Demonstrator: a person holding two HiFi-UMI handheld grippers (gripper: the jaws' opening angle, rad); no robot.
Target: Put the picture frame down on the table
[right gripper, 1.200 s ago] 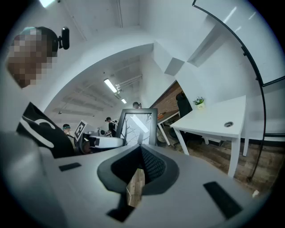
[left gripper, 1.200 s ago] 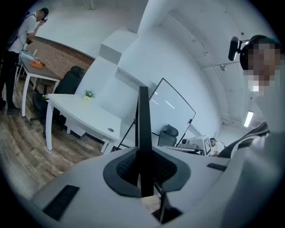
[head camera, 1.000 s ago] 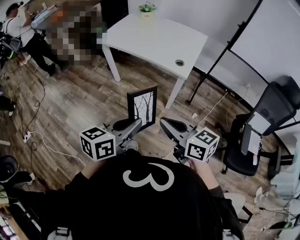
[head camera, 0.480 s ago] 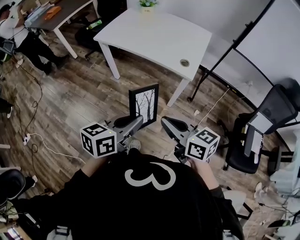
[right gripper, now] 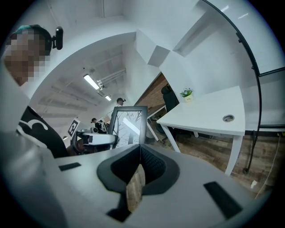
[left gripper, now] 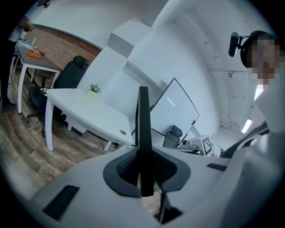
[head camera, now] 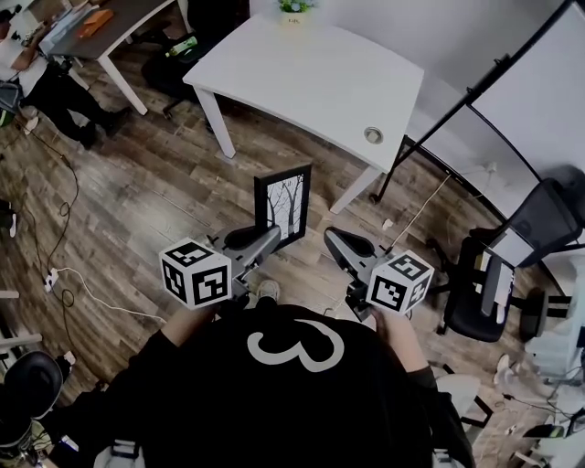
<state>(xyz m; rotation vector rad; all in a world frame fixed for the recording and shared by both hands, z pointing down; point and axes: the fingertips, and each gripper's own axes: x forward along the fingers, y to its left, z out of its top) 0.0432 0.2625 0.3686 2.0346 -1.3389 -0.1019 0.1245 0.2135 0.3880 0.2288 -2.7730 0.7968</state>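
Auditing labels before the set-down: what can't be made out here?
Picture frame back and any stand: head and right gripper views show its front, left gripper view its edge.
Frame's bottom edge: partly behind the left tongs in head view, behind the right tongs body in right gripper view.
Items on the far desk: too small, cut by head view's top-left edge.

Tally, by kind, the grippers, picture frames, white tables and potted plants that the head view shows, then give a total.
grippers: 2, the left gripper and the right gripper
picture frame: 1
white table: 1
potted plant: 1
total: 5
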